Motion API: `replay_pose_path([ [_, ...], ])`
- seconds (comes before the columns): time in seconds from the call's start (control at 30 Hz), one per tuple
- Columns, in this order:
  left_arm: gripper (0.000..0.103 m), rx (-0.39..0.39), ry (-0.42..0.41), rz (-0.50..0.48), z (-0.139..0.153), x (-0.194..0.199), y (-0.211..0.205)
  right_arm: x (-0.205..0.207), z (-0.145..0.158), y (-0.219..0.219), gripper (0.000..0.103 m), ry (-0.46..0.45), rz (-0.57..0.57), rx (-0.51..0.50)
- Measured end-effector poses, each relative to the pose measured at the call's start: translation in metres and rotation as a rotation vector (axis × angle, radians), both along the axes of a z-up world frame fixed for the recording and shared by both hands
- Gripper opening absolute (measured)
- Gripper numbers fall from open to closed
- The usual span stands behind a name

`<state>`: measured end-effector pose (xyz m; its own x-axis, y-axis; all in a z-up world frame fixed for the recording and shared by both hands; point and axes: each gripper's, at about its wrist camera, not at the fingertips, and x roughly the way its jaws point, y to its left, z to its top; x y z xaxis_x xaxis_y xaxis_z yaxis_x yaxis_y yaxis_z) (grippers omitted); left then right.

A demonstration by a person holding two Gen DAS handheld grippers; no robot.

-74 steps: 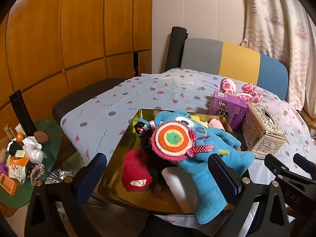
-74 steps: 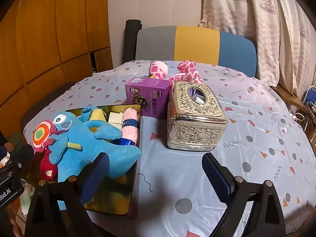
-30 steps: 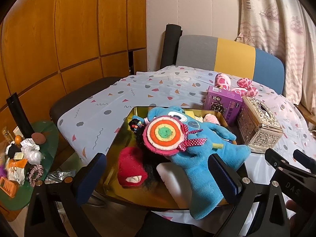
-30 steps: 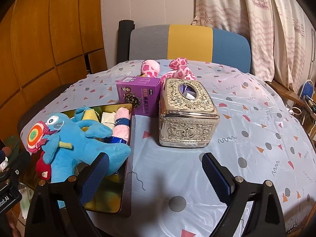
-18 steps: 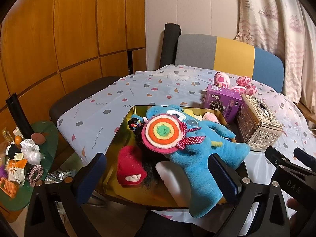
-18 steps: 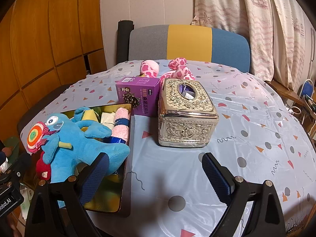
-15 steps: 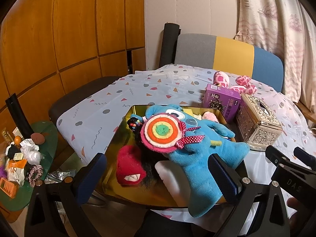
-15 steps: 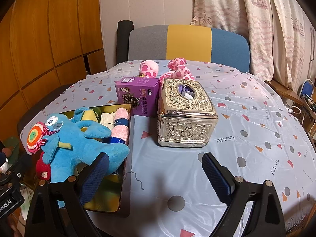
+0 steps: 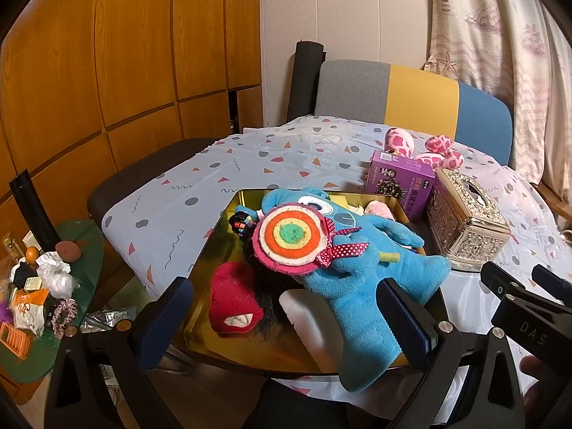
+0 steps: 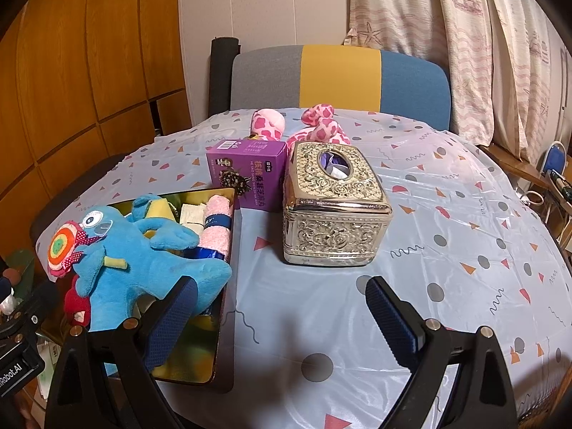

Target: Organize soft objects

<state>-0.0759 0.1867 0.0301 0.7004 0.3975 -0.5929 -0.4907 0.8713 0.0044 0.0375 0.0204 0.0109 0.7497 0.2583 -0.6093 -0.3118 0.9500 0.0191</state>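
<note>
Both claws are spread wide and hold nothing: the left claw (image 9: 286, 318) hangs just in front of the near edge of the gold tray (image 9: 228, 211), and the right claw (image 10: 282, 316) hovers over bare patterned surface (image 10: 464, 214) short of the silver tissue box (image 10: 332, 207). In the tray a blue plush toy (image 9: 357, 275) with a rainbow felt disc (image 9: 289, 236) lies across a red plush piece (image 9: 232, 300), a white pad (image 9: 304, 318) and a pink rolled towel (image 10: 216, 225), one leg drooping over the tray's near rim. A pink spotted plush (image 10: 321, 128) sits well apart, behind the purple box (image 10: 250, 175). The likely trouble is that overhanging leg: a careless grab could drag the tray toward the surface's edge, or pinch fabric thinly and let the toy slip.
</note>
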Motion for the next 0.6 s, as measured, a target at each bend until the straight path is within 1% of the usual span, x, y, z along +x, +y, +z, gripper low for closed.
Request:
replay_pose_path([
  [0.4,0.103,-0.002,-0.004,-0.005,0.0019,0.0002,-0.0005,0.0001,-0.0015,-0.0015,0.097,0.004,-0.004,-0.003],
  [0.53,0.102,0.029,-0.015,-0.004,0.0016,-0.0007,-0.0025,0.0006,-0.0032,-0.0021,0.097,0.008,-0.007,-0.006],
  [0.6,0.097,0.047,-0.024,-0.013,0.0019,-0.0016,-0.0044,0.002,-0.0043,-0.0028,0.097,0.013,-0.011,-0.005],
])
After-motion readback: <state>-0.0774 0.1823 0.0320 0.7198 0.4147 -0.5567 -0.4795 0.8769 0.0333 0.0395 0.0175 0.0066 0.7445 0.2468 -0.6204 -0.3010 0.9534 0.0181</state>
